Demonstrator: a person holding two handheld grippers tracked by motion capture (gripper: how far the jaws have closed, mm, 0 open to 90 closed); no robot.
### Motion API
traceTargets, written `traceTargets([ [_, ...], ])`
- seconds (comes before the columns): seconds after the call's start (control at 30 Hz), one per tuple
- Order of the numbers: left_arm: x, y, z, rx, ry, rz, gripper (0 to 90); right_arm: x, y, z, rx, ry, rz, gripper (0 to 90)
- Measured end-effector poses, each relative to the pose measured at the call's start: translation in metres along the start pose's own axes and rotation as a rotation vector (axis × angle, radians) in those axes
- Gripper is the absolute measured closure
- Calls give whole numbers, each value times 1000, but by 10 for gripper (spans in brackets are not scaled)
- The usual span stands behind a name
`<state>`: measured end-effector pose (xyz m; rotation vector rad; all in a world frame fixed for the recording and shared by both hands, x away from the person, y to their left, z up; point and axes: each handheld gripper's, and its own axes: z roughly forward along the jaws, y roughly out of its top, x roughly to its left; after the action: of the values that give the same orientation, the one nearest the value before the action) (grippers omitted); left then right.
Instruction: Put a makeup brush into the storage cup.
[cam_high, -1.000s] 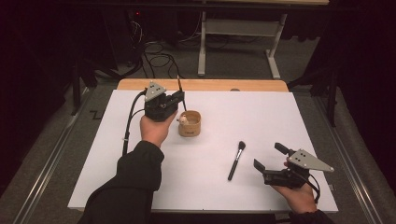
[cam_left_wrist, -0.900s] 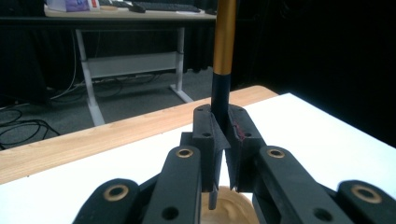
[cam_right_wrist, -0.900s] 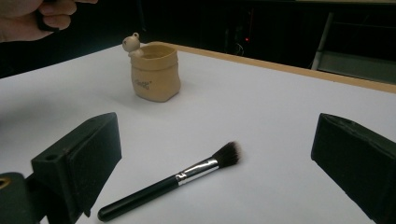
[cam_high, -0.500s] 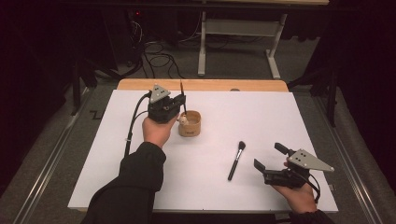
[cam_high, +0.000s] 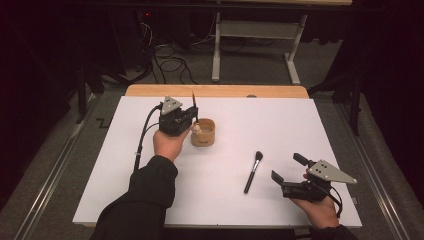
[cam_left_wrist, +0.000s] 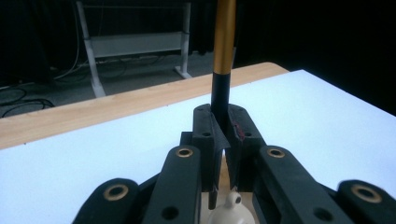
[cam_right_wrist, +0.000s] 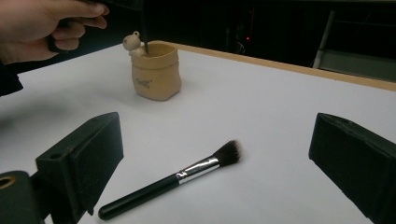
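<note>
Toward the far left part of the desk (cam_high: 150, 200), the left claw (cam_high: 192, 114) is clenched on a slender brush (cam_high: 194, 102) and holds it upright, with the stem rising above the jaws. Seen from the left gripper view, the jaws are pressed against the dark lower section of the stem (cam_left_wrist: 219, 95), and a gold section continues above it. Directly below the left claw stands a small tan pot (cam_high: 203, 133), shaped like a sack, upright and set back from the far edge of the desk. From the right gripper view, the lower end of the brush reaches into the mouth of the pot (cam_right_wrist: 155, 70), beside a small pale figure (cam_right_wrist: 132, 43) on its rim; how deep the brush sits cannot be told. Near the front right corner of the desk, the right claw (cam_high: 287, 168) is released, with its jaws standing wide apart and nothing between them. A second brush (cam_high: 253, 171), black-handled with a silver ferrule and dark bristles, lies flat on the desk between the pot and the right claw, well apart from the pot, with its bristles toward the far edge. It touches neither claw.
</note>
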<state>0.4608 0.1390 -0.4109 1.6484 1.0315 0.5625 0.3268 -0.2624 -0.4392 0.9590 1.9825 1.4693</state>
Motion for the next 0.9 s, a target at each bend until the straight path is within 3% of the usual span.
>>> traceTargets([
  [0.47, 3, -16, 5, 37, 14, -9, 830, 0, -1, 1, 6, 2, -1, 46],
  [0.77, 4, -14, 3, 31, 20, -2, 826, 1, -1, 2, 8, 3, -1, 49],
  [0.8, 5, -14, 3, 34, 19, -6, 816, 1, -1, 2, 10, 4, -1, 49],
  [0.9, 7, -15, 4, 41, -11, -21, 624, 1, -1, 2, 9, 3, -1, 49],
])
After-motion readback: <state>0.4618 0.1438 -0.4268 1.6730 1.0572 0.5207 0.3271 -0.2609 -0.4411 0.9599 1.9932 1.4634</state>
